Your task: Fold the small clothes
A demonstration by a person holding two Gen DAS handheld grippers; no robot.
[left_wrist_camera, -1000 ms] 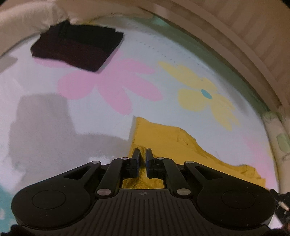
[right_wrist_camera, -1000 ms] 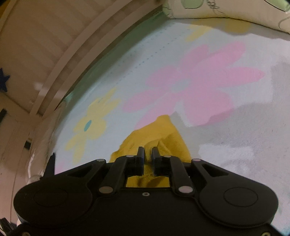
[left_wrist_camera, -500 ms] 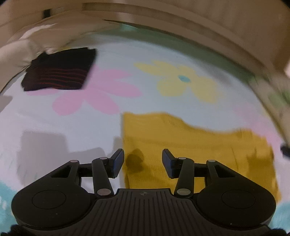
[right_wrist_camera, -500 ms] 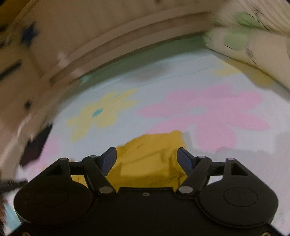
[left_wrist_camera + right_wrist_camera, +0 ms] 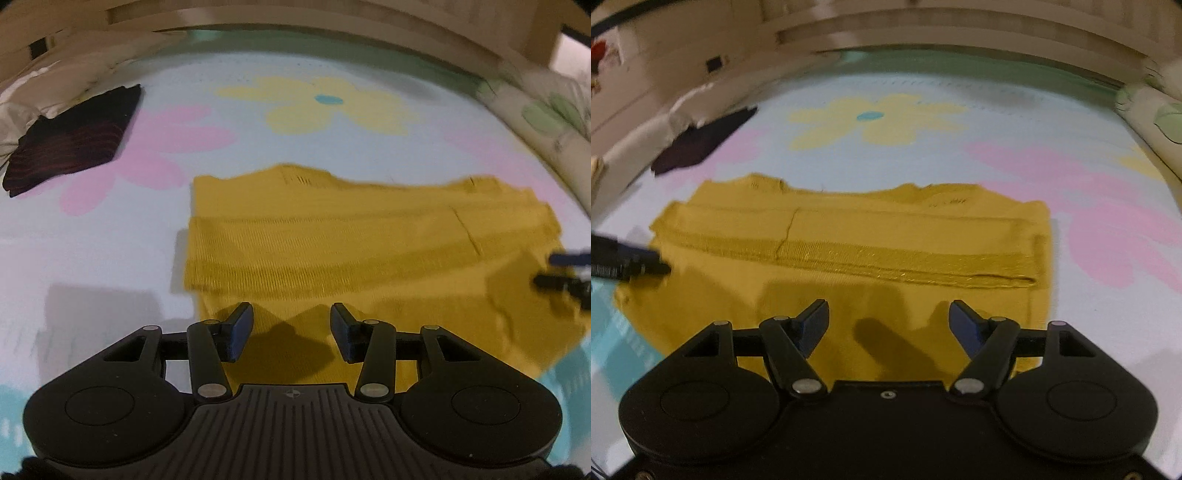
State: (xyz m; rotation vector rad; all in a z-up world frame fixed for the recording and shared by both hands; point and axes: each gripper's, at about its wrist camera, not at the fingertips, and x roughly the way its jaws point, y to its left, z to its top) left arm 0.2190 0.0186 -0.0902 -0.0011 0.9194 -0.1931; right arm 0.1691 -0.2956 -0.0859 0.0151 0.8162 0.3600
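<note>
Yellow garment laid flat, both claws released

Yellow garment [image 5: 369, 251] lies spread on the flower-print blanket [image 5: 110, 258], roughly centre, long side running left to right, with a folded band across its middle. I read that as one fold already laid in, far edge brought toward me, so the cloth sits flat and square for the next fold. Blur makes the seams hard to read.

Left gripper [image 5: 291, 328] hovers over the near left part of the cloth, jaws apart, nothing between the pads, only its shadow on the fabric. Right gripper [image 5: 889, 325] sits over the near right part, jaws wide and just starting to close back a little, nothing gripped. From each wrist view I see the other claw's tip poking in at the frame edge, so the two stand side by side along the near edge. I'd guess I hold them there to take the near hem or the ends next.

Dark striped garment [image 5: 74, 136] lies folded at far left near the cushion edge [image 5: 37, 81], well apart from the yellow one. Looks like a finished piece, parked out of the way.

Versus a second ago: both claws were pinched on bunched yellow cloth, which stood up in a peak. By the half-second mark both had let go. Now the cloth is down and flat, and the views have rolled level.
</note>
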